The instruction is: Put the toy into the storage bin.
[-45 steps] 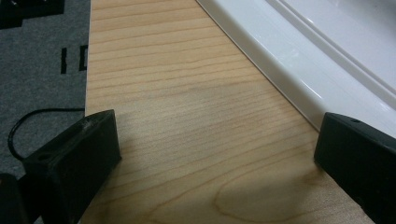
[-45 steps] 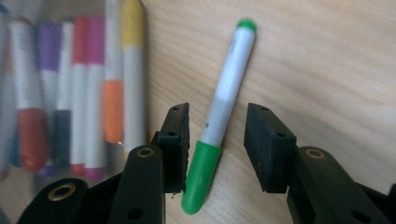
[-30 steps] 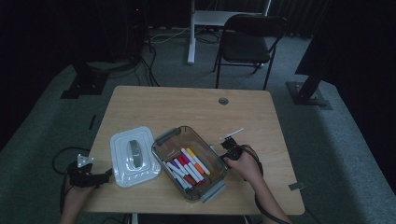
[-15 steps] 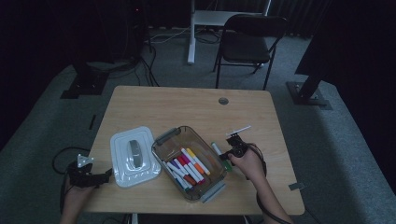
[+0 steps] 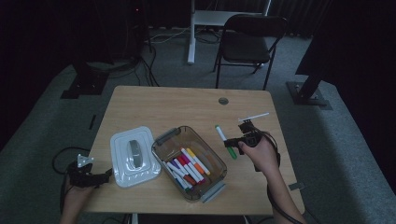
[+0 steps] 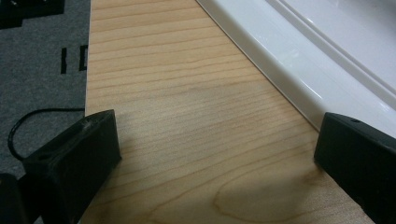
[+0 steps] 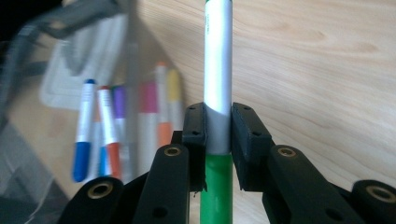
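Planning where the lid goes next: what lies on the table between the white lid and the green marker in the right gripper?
The clear bin of markers, in the high view, with the white lid left and the green marker right.

Lid (image 5: 134,156) lies left of the marker-filled bin (image 5: 190,161) on the table (image 5: 177,105).

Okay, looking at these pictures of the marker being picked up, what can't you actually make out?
- Green marker: in the right gripper view its tip runs off the top edge, and the right gripper covers part of the barrel.
- Markers in the bin: blurred in that view; any print is unreadable.
- White lid: cut off by the frame in the left gripper view.
- Left gripper: dim and small in the high view.
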`<action>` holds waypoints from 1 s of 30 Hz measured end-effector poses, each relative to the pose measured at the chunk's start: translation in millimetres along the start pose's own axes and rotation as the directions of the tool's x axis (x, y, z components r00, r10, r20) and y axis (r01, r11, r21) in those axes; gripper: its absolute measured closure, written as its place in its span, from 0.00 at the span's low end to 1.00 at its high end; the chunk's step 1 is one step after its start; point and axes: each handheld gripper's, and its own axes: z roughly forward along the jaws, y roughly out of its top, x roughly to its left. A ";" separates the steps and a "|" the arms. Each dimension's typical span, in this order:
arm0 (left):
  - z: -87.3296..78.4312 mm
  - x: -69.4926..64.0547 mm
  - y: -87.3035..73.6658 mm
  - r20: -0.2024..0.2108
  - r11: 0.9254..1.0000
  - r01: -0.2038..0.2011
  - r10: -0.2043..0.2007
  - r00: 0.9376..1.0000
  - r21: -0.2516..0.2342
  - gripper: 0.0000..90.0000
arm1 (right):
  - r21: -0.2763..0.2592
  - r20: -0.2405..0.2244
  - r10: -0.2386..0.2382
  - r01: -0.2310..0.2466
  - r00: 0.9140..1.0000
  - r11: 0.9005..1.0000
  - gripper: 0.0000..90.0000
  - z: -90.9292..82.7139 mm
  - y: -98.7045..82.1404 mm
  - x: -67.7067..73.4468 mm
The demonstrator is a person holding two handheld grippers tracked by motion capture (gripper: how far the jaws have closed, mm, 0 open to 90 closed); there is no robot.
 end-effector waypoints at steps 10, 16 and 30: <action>0.1 0.1 0.0 0.000 1.000 -0.001 0.001 1.000 -0.001 0.01 | -0.031 -0.083 -0.077 0.074 0.994 0.997 0.85 -11.2 16.3 42.1; 0.0 0.1 0.0 0.000 1.000 0.000 0.000 1.000 -0.001 0.01 | 0.001 -0.139 -0.126 0.127 0.982 0.992 0.85 0.0 25.1 70.2; 0.0 0.1 0.0 0.000 1.000 -0.001 0.001 1.000 -0.001 0.01 | 0.130 -0.200 -0.191 0.219 0.961 0.967 0.85 52.8 22.6 115.1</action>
